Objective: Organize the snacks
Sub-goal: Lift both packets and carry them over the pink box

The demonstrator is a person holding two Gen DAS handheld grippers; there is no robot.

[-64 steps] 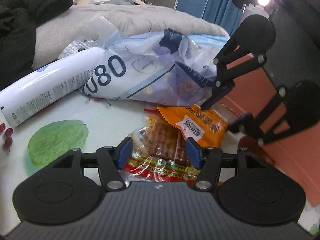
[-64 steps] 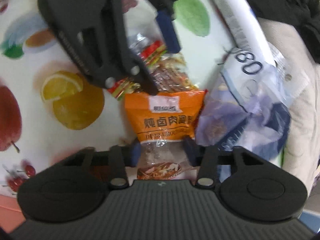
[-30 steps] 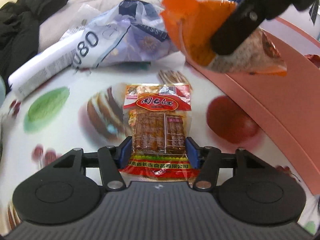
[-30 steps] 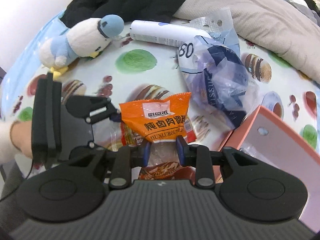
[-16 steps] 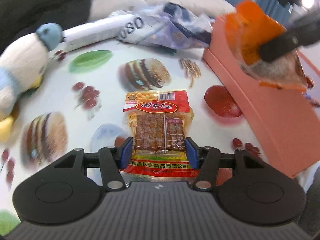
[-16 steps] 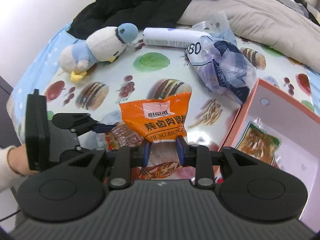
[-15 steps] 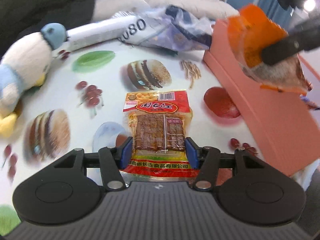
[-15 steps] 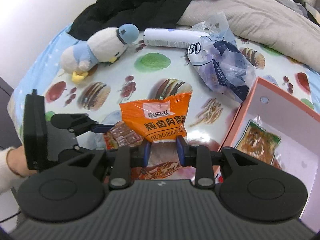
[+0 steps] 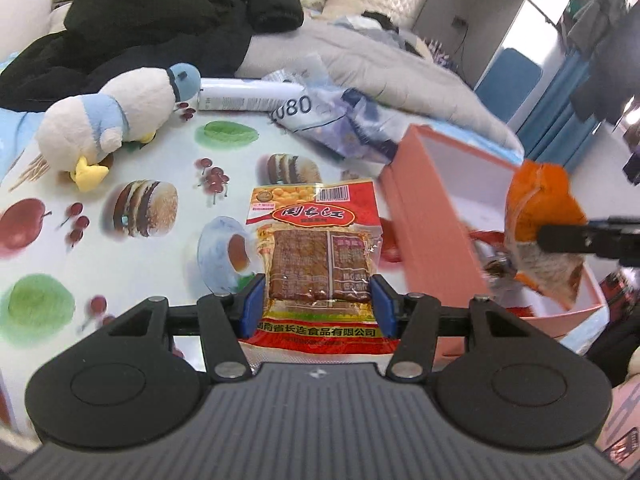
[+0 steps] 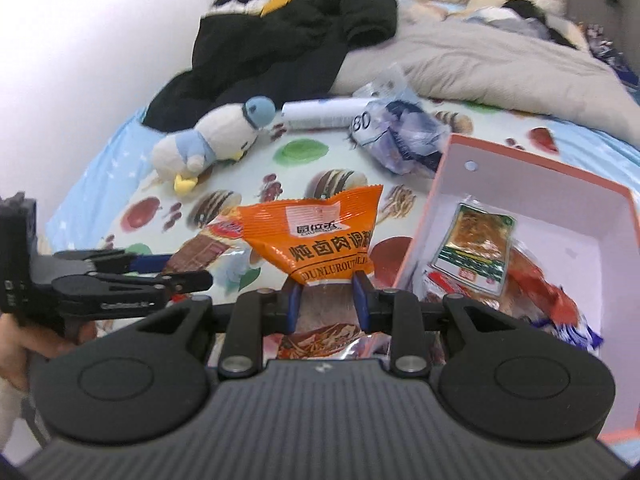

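On orange packet (image 10: 320,240): "DUNLUROU"

Left tool (image 9: 318,304) and right tool (image 10: 328,300) both clamped, raised side by side.

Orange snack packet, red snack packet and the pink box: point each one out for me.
orange snack packet (image 10: 320,236), right wrist view, on its printed front.
red snack packet (image 9: 316,248), left wrist view, on the clear window.
pink box (image 10: 516,168), right wrist view, on its white back wall.

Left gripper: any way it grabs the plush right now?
Probably not: the left gripper is shut on the red pack, so its jaws are taken. The plush itself lies uncovered.
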